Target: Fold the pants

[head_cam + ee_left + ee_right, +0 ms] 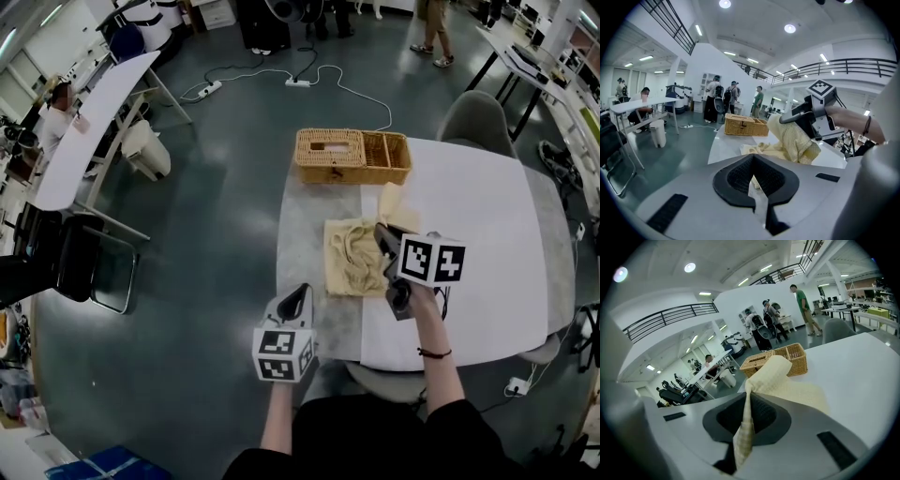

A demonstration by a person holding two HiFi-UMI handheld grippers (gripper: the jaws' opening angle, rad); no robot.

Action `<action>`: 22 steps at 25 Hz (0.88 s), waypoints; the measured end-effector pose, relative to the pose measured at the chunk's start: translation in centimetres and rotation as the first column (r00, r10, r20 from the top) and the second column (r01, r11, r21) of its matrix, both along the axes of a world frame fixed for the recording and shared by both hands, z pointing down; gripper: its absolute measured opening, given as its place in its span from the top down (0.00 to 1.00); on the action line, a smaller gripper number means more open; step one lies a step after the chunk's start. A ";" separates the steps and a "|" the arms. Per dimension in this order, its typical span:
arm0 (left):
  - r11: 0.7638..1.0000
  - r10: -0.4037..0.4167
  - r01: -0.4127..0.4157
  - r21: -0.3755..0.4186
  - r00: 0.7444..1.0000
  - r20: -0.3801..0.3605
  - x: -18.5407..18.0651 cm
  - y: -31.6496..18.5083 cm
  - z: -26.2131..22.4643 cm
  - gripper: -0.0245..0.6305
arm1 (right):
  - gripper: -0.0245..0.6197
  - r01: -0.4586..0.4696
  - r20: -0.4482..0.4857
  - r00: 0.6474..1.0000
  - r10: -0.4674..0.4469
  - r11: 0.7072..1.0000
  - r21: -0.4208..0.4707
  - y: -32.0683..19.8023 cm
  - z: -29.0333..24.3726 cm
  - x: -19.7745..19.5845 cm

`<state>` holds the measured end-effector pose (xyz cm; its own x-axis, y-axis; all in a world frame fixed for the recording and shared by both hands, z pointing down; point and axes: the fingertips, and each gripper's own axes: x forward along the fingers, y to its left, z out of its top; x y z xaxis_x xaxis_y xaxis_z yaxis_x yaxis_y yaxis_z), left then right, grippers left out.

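The pale yellow pants (349, 261) lie bunched on the white table (478, 225), just in front of the wicker basket. My right gripper (382, 236) hovers over their right side, shut on a fold of the cloth; in the right gripper view that fold (774, 376) rises out of the closed jaws (744, 427). In the left gripper view the right gripper (787, 119) holds the cloth (794, 143) lifted above the table. My left gripper (298, 294) is at the table's near left edge, apart from the pants, its jaws (757, 187) together with no cloth in them.
A wicker basket (352, 156) with compartments stands at the table's far edge. A grey chair (476, 118) is behind the table and another seat (394, 381) is tucked under its near side. A bin (146, 150), a long white table (94, 122) and people stand farther off.
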<state>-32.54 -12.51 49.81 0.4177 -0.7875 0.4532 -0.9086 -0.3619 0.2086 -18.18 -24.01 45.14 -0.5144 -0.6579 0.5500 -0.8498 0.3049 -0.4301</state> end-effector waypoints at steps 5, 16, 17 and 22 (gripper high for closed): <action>1.000 -0.009 0.009 -0.017 1.000 -0.005 -0.8 -0.4 0.7 0.95 | 0.92 0.042 -0.031 0.999 -0.042 0.999 -0.023 -0.3 1.7 -2.4; 0.999 -0.026 0.026 -0.045 1.000 -0.012 -1.9 -0.7 1.7 0.95 | 0.92 0.091 -0.142 0.984 -0.103 0.991 -0.095 -0.4 6.5 -5.5; 0.999 -0.028 0.028 -0.047 1.000 -0.013 -2.1 -0.7 1.9 0.95 | 0.92 0.092 -0.153 0.983 -0.106 0.991 -0.101 -0.4 6.9 -5.7; 0.997 -0.045 0.044 -0.057 0.999 -0.018 -2.9 -0.5 2.3 0.95 | 0.92 0.092 -0.203 0.972 -0.115 0.988 -0.122 -0.5 8.3 -6.5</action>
